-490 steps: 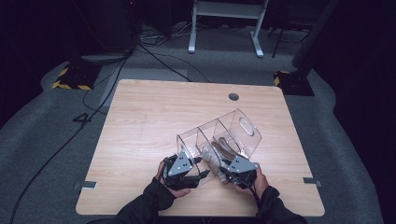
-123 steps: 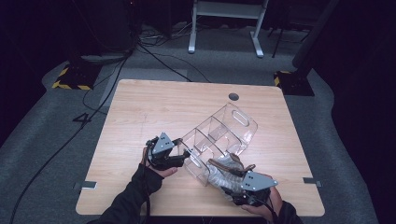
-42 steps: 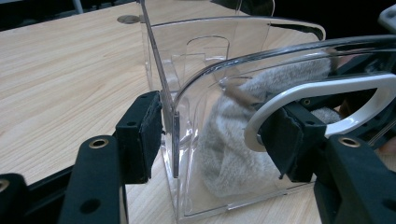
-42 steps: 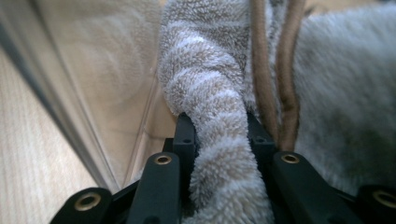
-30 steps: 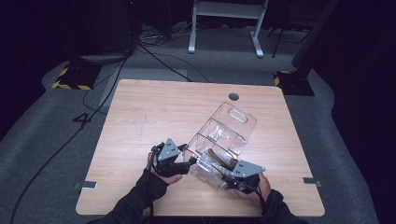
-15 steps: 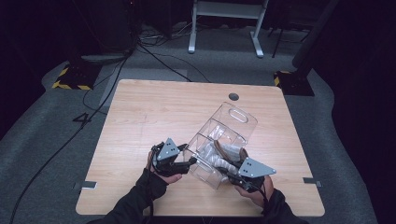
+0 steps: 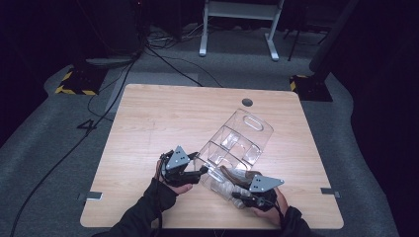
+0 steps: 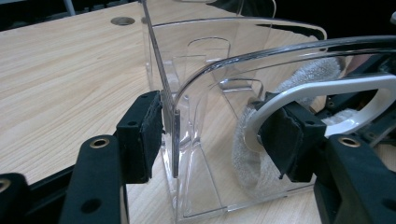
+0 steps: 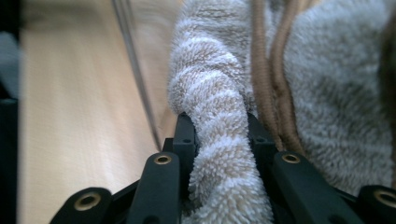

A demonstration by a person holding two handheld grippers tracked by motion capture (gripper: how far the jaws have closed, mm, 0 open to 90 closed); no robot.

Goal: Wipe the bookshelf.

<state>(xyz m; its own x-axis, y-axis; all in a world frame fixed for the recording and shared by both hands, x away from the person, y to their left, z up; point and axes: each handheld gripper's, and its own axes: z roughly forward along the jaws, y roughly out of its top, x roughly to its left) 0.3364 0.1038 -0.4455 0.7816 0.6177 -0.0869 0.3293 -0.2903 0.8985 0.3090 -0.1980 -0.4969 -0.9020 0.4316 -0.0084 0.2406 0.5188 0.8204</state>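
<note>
A clear plastic organizer (image 7: 247, 129) with several compartments lies at an angle on the wooden table (image 7: 163, 116). My left gripper (image 7: 202, 170) is shut on its near left corner. In the left gripper view (image 8: 217, 135) one pad presses the side wall and the other the curved front panel (image 8: 210, 154). A fuzzy beige-and-brown cloth item (image 7: 236, 177) sits in the nearest compartment. My right gripper (image 7: 237, 196) is shut on a fold of it, and the fuzzy fold (image 9: 219, 116) stands pinched between the jaws (image 9: 219, 135).
A round cable hole (image 7: 247, 102) is in the table's far edge. The organizer's far compartments (image 7: 232, 140) hold nothing. Cables and a white stand's legs (image 7: 237, 29) are on the grey floor beyond the table. Both forearms come in at the near edge.
My right gripper has sunk a little with the fuzzy item toward the nearest compartment. The left gripper and the organizer have stayed put.
</note>
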